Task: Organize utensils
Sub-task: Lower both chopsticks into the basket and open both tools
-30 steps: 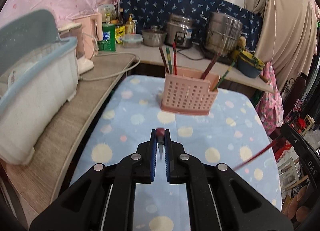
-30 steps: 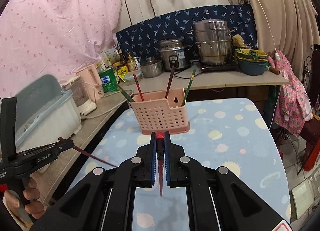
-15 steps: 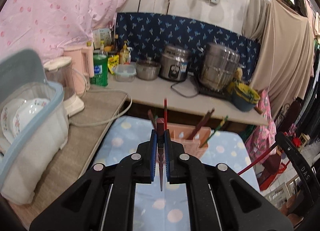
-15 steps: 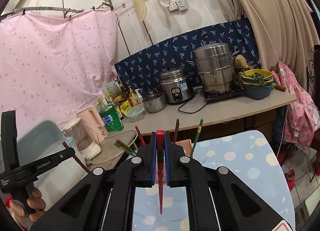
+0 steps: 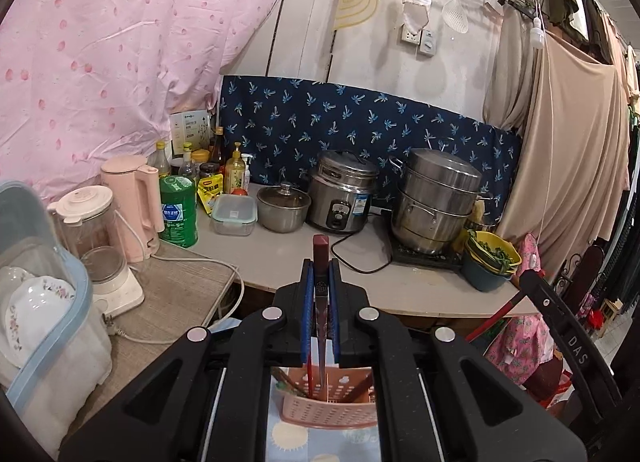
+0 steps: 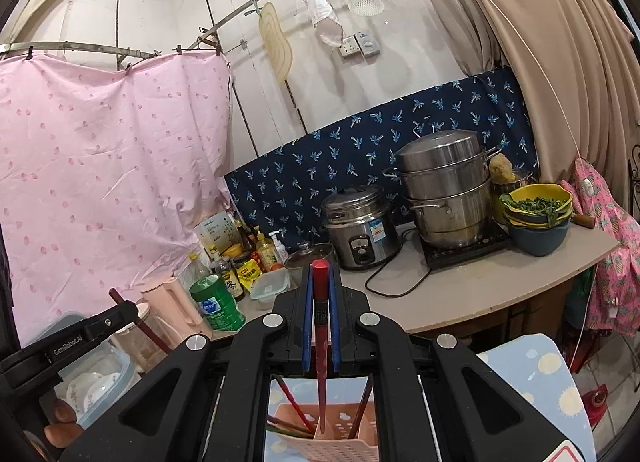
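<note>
Both grippers, left [image 5: 320, 274] and right [image 6: 320, 274], have fingers clenched on a chopstick each, tips hanging over the pink basket [image 5: 328, 408], probably to drop in.

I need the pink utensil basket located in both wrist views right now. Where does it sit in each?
Left wrist: pink utensil basket at bottom centre, seen through the gap in the left gripper frame, below its chopstick.
Right wrist: same basket at bottom centre, partly hidden by the right gripper frame.
Shared landmark: rice cooker on the counter behind.
</note>
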{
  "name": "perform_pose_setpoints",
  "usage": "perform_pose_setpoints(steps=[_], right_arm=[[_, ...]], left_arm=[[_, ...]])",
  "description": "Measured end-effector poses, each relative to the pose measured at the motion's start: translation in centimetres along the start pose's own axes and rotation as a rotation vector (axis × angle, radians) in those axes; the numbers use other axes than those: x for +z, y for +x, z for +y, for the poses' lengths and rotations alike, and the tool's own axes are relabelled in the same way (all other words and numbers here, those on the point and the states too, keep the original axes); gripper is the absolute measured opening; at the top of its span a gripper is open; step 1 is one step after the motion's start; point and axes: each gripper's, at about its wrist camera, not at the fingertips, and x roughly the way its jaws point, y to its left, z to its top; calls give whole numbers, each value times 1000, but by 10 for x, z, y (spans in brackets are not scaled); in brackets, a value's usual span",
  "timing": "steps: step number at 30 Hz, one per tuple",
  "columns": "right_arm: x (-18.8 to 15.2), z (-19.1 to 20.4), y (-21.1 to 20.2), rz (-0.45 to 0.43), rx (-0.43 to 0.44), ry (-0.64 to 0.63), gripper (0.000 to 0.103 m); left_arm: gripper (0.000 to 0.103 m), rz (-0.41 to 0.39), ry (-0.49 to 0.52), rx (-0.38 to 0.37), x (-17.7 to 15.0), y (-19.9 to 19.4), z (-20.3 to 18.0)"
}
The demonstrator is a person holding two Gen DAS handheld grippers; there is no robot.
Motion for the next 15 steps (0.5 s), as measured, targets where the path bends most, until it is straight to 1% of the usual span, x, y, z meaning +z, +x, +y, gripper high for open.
perform_pose_setpoints(steps=[5, 15], right_arm=[[-16, -5, 31, 44, -17, -5, 7], [-72, -20, 78, 174, -34, -15, 7]], left_arm=[[7, 47, 6, 5, -16, 36, 1], [7, 158, 0, 6, -61, 88, 7]])
